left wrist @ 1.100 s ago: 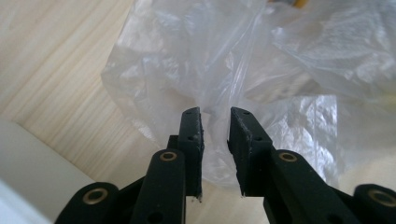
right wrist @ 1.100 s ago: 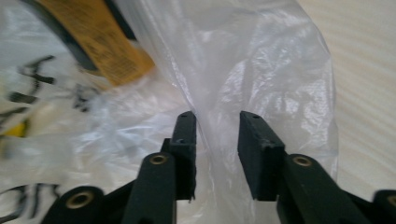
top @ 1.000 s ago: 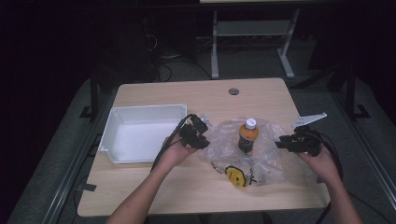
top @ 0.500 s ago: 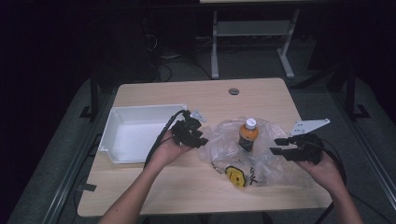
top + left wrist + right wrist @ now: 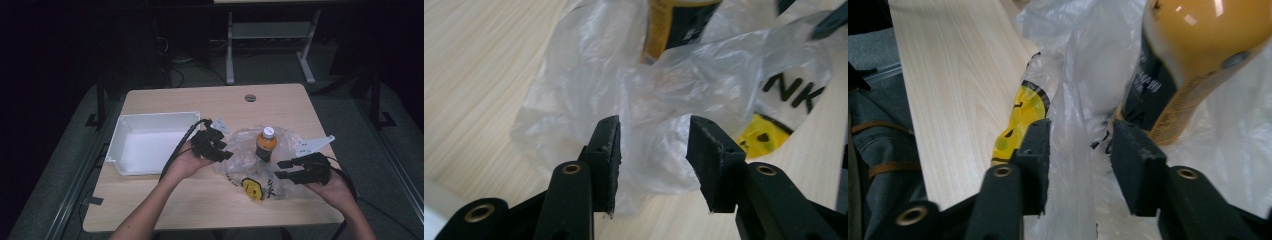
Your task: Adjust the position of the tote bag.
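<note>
Where plastic bag (image 5: 250, 165) veils bottle (image 5: 265, 145), label unreadable

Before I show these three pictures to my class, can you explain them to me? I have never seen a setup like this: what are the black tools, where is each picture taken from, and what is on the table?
A person sits at a wooden table and holds a hand-held, two-jaw gripper in each hand; there is no robot arm. The high view looks down from above the person: the left gripper is at the left, the right gripper at the right. The other two pictures come from cameras riding on the grippers, looking along their black jaws.

On the table lie a white tray and a crumpled clear plastic bag with a yellow smiley print. An orange bottle with a white cap stands upright amid the bag.

Both grippers are open. In each gripper view, a fold of the bag lies between the jaws, not yet pinched.
</note>
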